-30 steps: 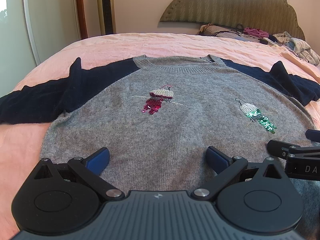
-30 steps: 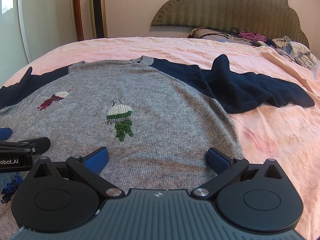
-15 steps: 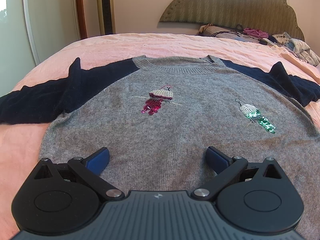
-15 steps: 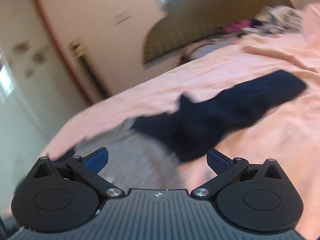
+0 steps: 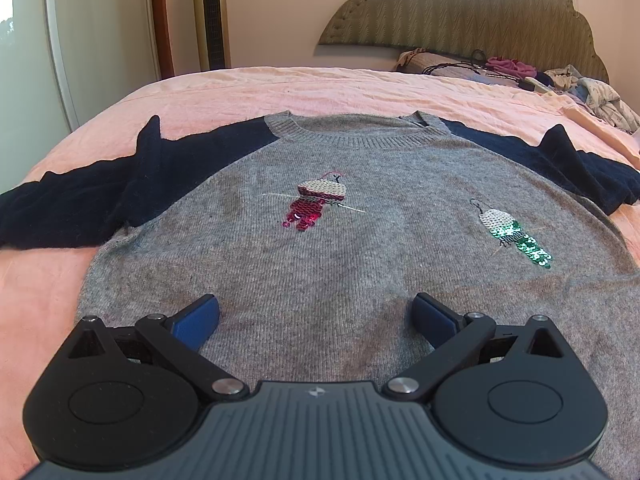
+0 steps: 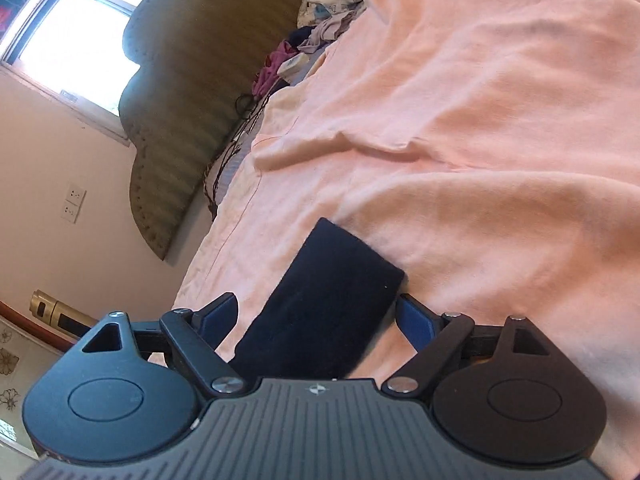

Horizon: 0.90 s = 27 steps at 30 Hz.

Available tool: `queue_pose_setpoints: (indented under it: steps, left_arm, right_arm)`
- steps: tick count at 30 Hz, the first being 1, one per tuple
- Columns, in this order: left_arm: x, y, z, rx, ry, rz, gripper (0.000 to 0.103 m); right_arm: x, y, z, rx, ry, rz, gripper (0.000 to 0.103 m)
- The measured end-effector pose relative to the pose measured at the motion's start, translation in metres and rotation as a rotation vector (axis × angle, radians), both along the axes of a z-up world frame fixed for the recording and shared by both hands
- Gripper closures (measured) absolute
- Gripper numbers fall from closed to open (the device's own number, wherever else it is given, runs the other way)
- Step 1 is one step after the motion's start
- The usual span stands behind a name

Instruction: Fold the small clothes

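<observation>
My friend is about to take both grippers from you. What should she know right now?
Left hand-held gripper: open, empty, over the sweater's lower front.
Right hand-held gripper: open, tilted sideways, the navy sleeve end between its fingers, not pinched.
The grey sweater lies flat, front up, on the pink bed sheet, both navy sleeves spread out.
Done: sweater laid out.
Left: every fold. Probably grip that sleeve and bring it across the body first.
</observation>
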<state>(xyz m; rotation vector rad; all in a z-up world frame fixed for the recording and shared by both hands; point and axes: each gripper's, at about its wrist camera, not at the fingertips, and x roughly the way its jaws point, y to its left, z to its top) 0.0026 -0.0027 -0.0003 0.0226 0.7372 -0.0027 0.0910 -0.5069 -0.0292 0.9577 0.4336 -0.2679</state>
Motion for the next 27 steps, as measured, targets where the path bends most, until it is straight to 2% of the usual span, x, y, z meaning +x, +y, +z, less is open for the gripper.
queue_pose_setpoints:
  steps: [2, 3, 4, 5, 7, 10, 13, 16, 19, 21, 23, 25, 26, 27]
  left_arm:
    - [0.0, 0.0, 0.0, -0.001, 0.0, 0.0, 0.0]
    - [0.0, 0.0, 0.0, -0.001, 0.0, 0.0, 0.0]
    - [0.0, 0.0, 0.0, 0.0, 0.0, 0.0, 0.0]
    - [0.0, 0.0, 0.0, -0.001, 0.0, 0.0, 0.0]
    - [0.0, 0.0, 0.0, -0.003, -0.001, -0.001, 0.0]
    - [0.0, -0.001, 0.002, -0.006, -0.001, 0.0, 0.0]
    - [0.0, -0.002, 0.002, -0.008, -0.002, 0.0, 0.0]
    - [0.001, -0.001, 0.002, -0.009, -0.002, 0.0, 0.0]
    - [0.001, -0.001, 0.002, -0.011, -0.002, 0.0, 0.0]
    - [0.002, -0.001, 0.002, -0.013, -0.002, -0.001, 0.0]
    - [0.002, -0.001, 0.002, -0.014, -0.003, -0.001, 0.0]
    - [0.002, -0.001, 0.002, -0.013, -0.002, 0.0, 0.0]
    - [0.002, -0.001, 0.002, -0.013, -0.002, 0.0, 0.0]
    - [0.002, -0.001, 0.002, -0.014, -0.002, 0.0, 0.0]
  right_arm:
    - [0.006, 0.005, -0.001, -0.051, 0.013, 0.006, 0.027]
    - [0.009, 0.008, 0.001, -0.084, 0.041, 0.013, 0.051]
    - [0.014, 0.009, 0.001, -0.099, 0.067, 0.02, 0.082]
    - [0.016, 0.006, 0.007, -0.094, 0.072, 0.019, 0.089]
    - [0.008, 0.014, 0.016, -0.101, 0.009, 0.016, 0.088]
    - [-0.009, 0.043, 0.047, -0.133, -0.102, 0.097, 0.088]
    - [-0.014, 0.098, 0.079, -0.179, -0.193, 0.262, 0.088]
    - [-0.002, 0.176, 0.098, -0.173, -0.26, 0.508, 0.088]
    - [0.019, 0.246, 0.089, -0.142, -0.259, 0.69, 0.088]
    - [0.028, 0.283, 0.075, -0.146, -0.227, 0.758, 0.087]
    - [0.034, 0.309, 0.057, -0.137, -0.156, 0.822, 0.077]
    - [0.028, 0.321, 0.045, -0.152, -0.111, 0.81, 0.025]
    - [0.013, 0.321, 0.042, -0.168, -0.126, 0.784, 0.023]
    - [-0.004, 0.319, 0.039, -0.171, -0.148, 0.779, 0.025]
